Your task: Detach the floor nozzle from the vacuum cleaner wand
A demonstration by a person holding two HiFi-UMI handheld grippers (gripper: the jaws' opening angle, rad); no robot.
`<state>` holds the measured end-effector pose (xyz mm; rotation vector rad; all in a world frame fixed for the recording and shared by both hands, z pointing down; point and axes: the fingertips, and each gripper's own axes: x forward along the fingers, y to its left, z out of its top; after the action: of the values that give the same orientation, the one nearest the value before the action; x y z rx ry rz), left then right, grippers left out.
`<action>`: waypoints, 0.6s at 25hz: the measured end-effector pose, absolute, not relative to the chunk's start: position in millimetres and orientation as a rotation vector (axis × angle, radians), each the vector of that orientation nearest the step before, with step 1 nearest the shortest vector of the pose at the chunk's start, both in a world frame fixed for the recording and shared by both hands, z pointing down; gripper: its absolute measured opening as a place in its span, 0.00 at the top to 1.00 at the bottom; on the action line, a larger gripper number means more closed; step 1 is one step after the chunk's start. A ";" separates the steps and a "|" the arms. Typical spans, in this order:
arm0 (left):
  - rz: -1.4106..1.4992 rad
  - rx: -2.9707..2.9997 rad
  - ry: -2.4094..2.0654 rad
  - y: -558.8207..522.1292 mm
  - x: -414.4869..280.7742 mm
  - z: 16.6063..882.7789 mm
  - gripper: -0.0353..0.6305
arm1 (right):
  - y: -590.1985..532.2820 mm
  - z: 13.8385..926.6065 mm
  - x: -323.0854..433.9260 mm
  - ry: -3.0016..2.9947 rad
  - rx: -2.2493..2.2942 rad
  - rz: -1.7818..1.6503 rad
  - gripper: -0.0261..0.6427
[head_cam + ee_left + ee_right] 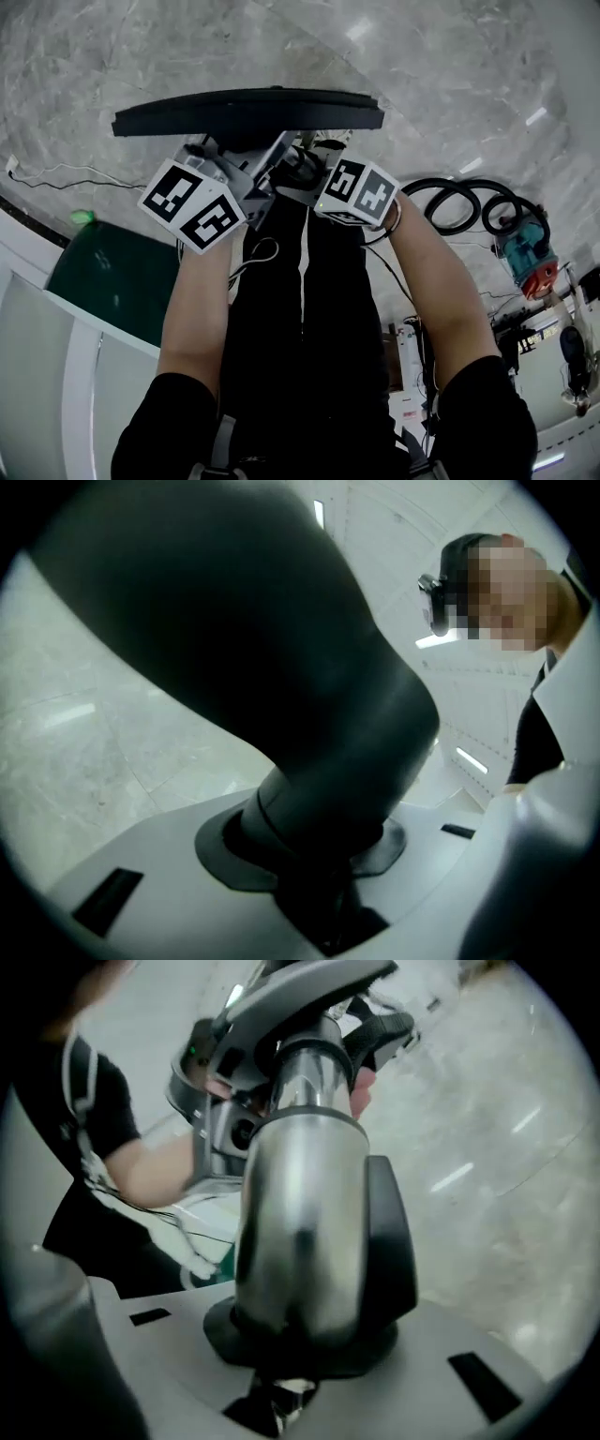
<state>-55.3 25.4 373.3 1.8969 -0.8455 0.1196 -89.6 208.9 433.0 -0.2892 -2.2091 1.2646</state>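
The black floor nozzle [248, 112] is lifted off the floor in front of me, its long head lying crosswise at the top of the head view. My left gripper [267, 173] is shut on the nozzle's dark curved neck [309, 696], which fills the left gripper view and presses on the jaw pad [314, 855]. My right gripper [302, 173] is shut on the silver wand end [300, 1204] with its black collar [389, 1241]. In the right gripper view the left gripper [253, 1101] sits just beyond, further along the tube. The two grippers are close together, side by side.
Grey marble floor [450, 75] lies all round. A coiled black hose [459, 202] and a teal and red machine [530, 253] sit at the right. A green mat [122, 281] lies at the left, with a white cable [66, 173] on the floor above it.
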 end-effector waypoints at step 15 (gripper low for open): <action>0.154 1.718 -1.061 -1.4 -66.8 397.1 0.79 | 163.7 471.5 -84.6 -2.121 0.436 1.040 0.85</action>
<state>-66.8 -1.4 397.1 1.7177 -1.0610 0.1535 -84.6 163.7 471.5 0.4362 -2.1207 1.0401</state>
